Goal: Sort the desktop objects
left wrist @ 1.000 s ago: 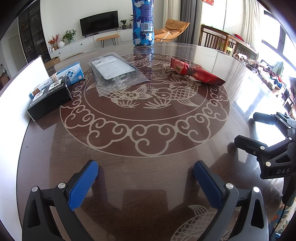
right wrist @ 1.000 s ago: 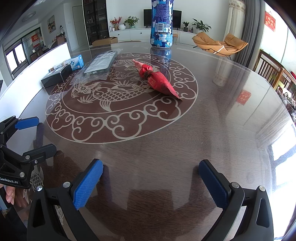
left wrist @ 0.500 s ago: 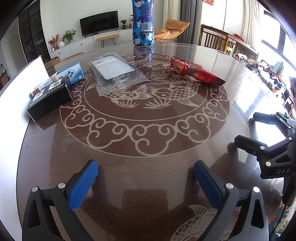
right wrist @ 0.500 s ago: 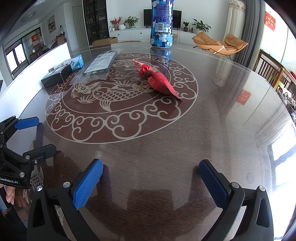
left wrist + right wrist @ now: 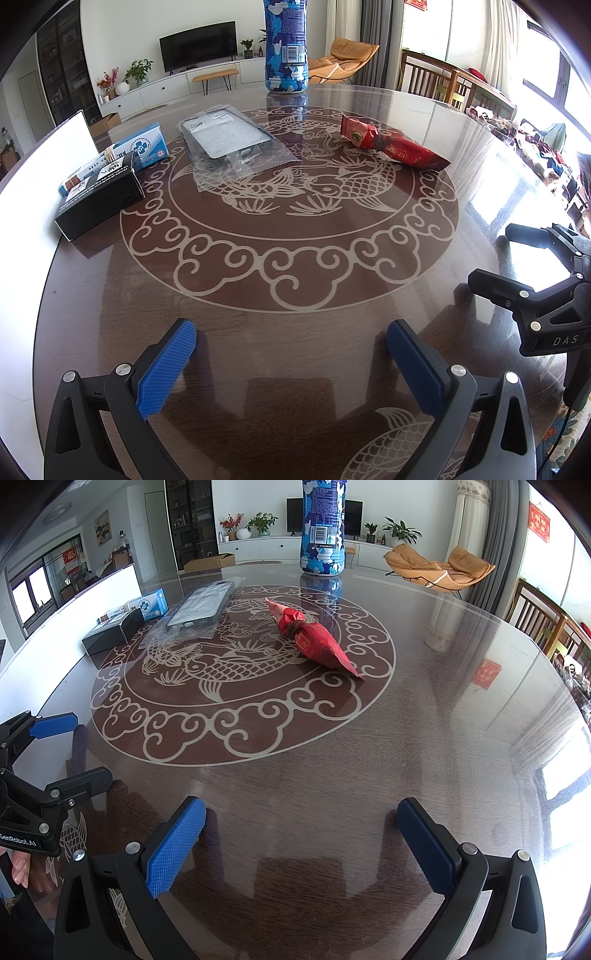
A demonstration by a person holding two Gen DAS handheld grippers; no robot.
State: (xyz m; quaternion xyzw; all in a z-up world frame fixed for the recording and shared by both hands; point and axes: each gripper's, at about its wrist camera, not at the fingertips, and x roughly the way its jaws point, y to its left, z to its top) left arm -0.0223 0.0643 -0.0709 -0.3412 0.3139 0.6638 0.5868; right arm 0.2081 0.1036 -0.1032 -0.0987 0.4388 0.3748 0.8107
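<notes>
**A:** What are the tools doing?

**B:** The left gripper sits at the bottom of its own view with its blue fingers spread wide and nothing between them. The right gripper is the same in its view: released, empty, low over the near edge of the table. Each shows in the other's picture, at the right edge of the left view and the left edge of the right view.

**A:** Where are the things to sort?

**B:** All lie in the upper half of both frames. In the left view, a red snack packet lies flat at upper right of centre. A clear plastic bag holding a dark flat item lies upper centre-left. At the left edge a black box touches a blue and white box behind it. A tall blue patterned bottle stands upright at top centre, well apart from the others.

**A:** And around them?

**B:** A round dark table with a pale fish-and-cloud design, a white board standing at upper left, and a living room behind.

**A:** How should the first pick go?

**B:** Nothing looks sorted yet, I judge. The red packet is nearest the right gripper; I would approach low, straddle its thick middle and close gently, since the wrapper may crumple or slip on the glossy surface.
</notes>
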